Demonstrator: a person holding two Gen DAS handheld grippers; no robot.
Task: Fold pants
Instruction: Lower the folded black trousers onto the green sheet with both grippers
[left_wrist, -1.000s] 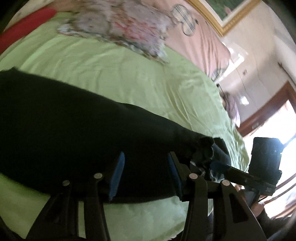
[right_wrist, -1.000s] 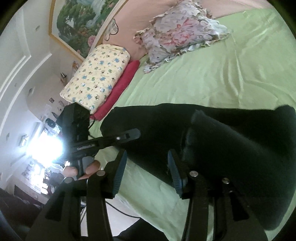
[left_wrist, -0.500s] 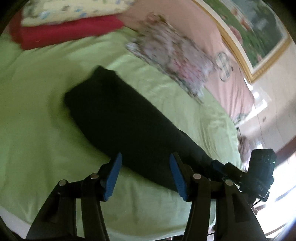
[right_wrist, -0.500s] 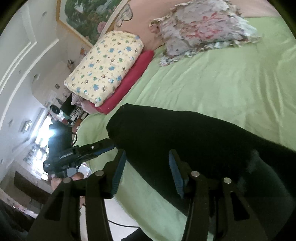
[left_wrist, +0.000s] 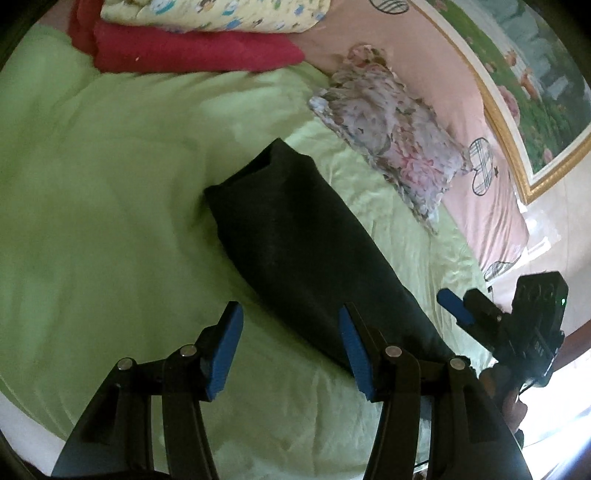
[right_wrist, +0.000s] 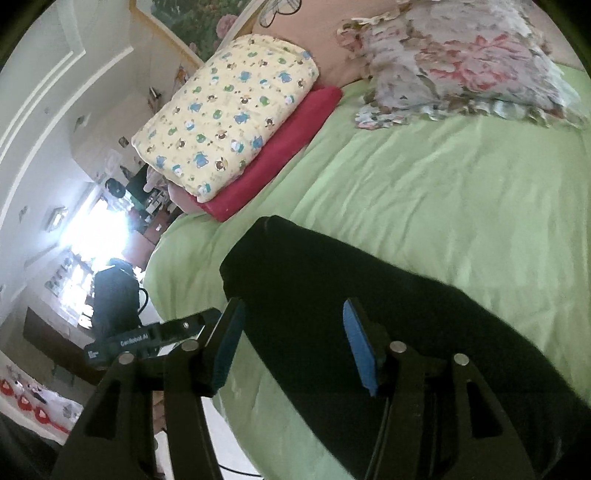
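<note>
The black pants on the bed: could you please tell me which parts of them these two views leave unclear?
- Left wrist view: the near end of the black pants runs behind the left claw.
- Right wrist view: the pants are cut off by the lower right frame edge, partly behind the right claw.
- Both views: the dark cloth hides layers and seams, so the fold count is unreadable.

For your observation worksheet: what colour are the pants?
Black pants, clearest in the right wrist view.
</note>
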